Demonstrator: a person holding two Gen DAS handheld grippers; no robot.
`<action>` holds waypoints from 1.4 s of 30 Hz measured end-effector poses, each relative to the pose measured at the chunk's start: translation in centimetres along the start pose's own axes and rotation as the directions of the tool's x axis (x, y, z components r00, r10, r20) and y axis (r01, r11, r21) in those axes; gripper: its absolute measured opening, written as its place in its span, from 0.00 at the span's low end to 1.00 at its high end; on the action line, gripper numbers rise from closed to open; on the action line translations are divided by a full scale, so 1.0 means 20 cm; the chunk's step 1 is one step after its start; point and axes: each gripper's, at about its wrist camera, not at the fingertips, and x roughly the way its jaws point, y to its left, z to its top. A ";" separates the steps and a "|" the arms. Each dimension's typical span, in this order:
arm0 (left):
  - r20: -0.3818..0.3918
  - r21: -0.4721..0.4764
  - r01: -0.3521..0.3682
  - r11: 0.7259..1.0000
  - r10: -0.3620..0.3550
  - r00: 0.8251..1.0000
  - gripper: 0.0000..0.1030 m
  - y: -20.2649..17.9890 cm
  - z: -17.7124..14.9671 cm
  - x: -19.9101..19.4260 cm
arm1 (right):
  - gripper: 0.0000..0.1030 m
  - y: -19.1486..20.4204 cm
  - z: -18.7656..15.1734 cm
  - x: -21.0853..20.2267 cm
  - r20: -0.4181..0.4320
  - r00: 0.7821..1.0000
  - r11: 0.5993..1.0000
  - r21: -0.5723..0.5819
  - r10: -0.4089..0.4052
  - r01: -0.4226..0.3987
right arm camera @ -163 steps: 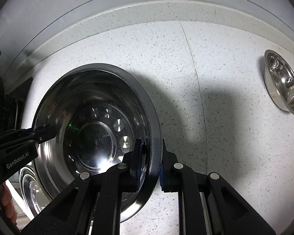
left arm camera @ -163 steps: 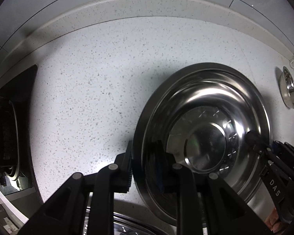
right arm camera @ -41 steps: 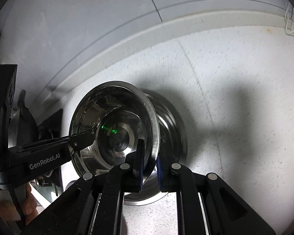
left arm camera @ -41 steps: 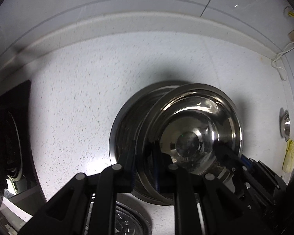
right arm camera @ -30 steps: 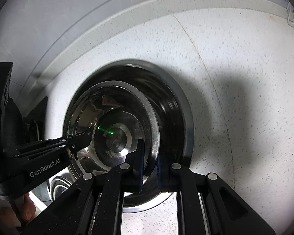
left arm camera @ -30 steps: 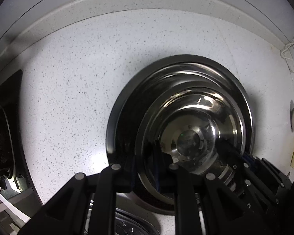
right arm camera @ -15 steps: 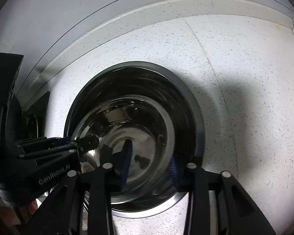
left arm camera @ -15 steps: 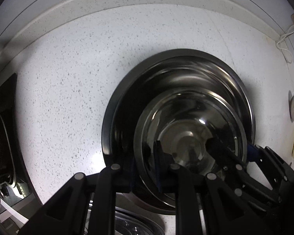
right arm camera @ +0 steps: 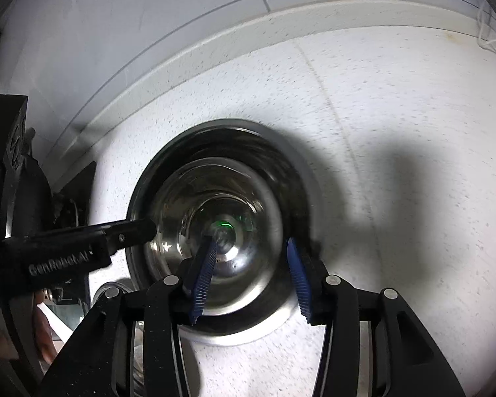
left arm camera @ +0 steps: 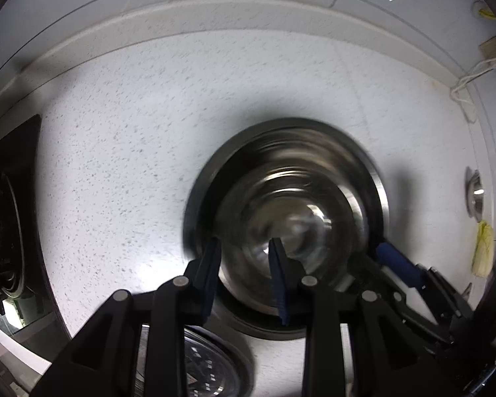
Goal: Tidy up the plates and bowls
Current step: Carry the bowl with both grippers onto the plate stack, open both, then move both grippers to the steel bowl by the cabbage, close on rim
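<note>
Bowls are nesting now: the smaller steel bowl [right arm camera: 215,228] is sitting inside the large steel bowl [right arm camera: 291,165], and the pair is resting on the speckled counter [right arm camera: 396,132] toward its back edge, near the raised lip under the tiled wall [right arm camera: 115,16]. Both tongs have just been opening. The right gripper [right arm camera: 251,271] is standing with its blue pads apart, one over the inner bowl's floor and one outside its rim, pressing on nothing. The left gripper [left arm camera: 244,271] is likewise spread across the rim on the opposite side, its pads clear of the metal as far as the blurred picture is showing.

Judging from this, the step in hand is releasing the nested bowl and drawing away. Doing it well is calling for a straight lift along each gripper's own line, keeping the pads wide so neither one is hooking the thin rim and tipping or dragging the smaller bowl out of its seat. Steel on steel is likely sliding easily, so a sideways brush could be shifting the stack.

More pieces are waiting: a patterned dish [left arm camera: 198,370] is lying at the counter's near edge below the left gripper, and another small steel bowl [left arm camera: 475,195] is sitting well apart toward the counter's right edge. A dark stovetop [left arm camera: 6,215] is bordering the counter's left edge.
</note>
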 end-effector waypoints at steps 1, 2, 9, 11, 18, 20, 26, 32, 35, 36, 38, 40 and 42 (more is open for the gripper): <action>0.001 0.007 0.015 1.000 -0.015 1.000 0.27 -0.01 0.01 -0.03 | 0.39 -0.01 -0.01 -0.02 0.007 1.000 1.000 0.008 0.016 -0.016; 0.001 0.016 0.034 0.999 -0.034 0.999 0.27 -0.05 0.00 -0.04 | 0.40 -0.04 -0.02 -0.06 0.015 1.000 1.000 0.016 0.025 -0.025; -0.049 0.143 0.134 0.981 -0.128 0.991 0.28 -0.57 0.01 -0.11 | 0.47 -0.49 -0.14 -0.39 0.124 0.992 0.981 0.187 0.023 -0.046; -0.082 0.185 0.156 0.970 -0.143 0.986 0.28 -0.77 0.02 -0.07 | 0.48 -0.70 -0.19 -0.50 0.158 0.987 0.963 0.271 -0.031 -0.013; -0.119 0.326 0.175 0.929 -0.143 0.983 0.28 -1.46 0.08 0.07 | 0.52 -1.55 -0.38 -0.91 0.210 0.935 0.814 0.568 -0.286 0.121; -0.126 0.365 0.171 0.915 -0.133 0.983 0.28 -1.64 0.10 0.13 | 0.52 -1.72 -0.39 -0.98 0.203 0.920 0.777 0.612 -0.335 0.149; -0.157 0.429 0.193 0.883 -0.138 0.978 0.28 -2.20 0.14 0.28 | 0.52 -2.02 -0.31 -1.04 0.210 0.908 0.742 0.655 -0.362 0.144; -0.144 0.417 0.173 0.892 -0.123 0.982 0.28 -2.42 0.22 0.42 | 0.52 -2.21 -0.15 -0.98 0.213 0.909 0.752 0.642 -0.358 0.146; -0.159 0.402 0.188 0.896 -0.134 0.978 0.28 -2.50 0.25 0.49 | 0.52 -2.27 -0.08 -0.96 0.216 0.915 0.758 0.638 -0.342 0.133; -0.161 0.397 0.193 0.897 -0.139 0.977 0.28 -2.53 0.26 0.50 | 0.52 -2.30 -0.06 -0.96 0.215 0.916 0.759 0.638 -0.338 0.130; -0.170 0.393 0.203 0.897 -0.145 0.975 0.28 -2.56 0.27 0.54 | 0.52 -2.32 -0.04 -0.96 0.213 0.919 0.763 0.633 -0.331 0.128; -0.181 0.384 0.205 0.900 -0.144 0.973 0.28 -2.59 0.28 0.58 | 0.52 -2.35 -0.02 -0.95 0.207 0.924 0.766 0.630 -0.322 0.126; -0.189 0.373 0.211 0.904 -0.149 0.971 0.28 -2.60 0.29 0.60 | 0.52 -2.36 0.00 -0.94 0.202 0.926 0.767 0.629 -0.318 0.126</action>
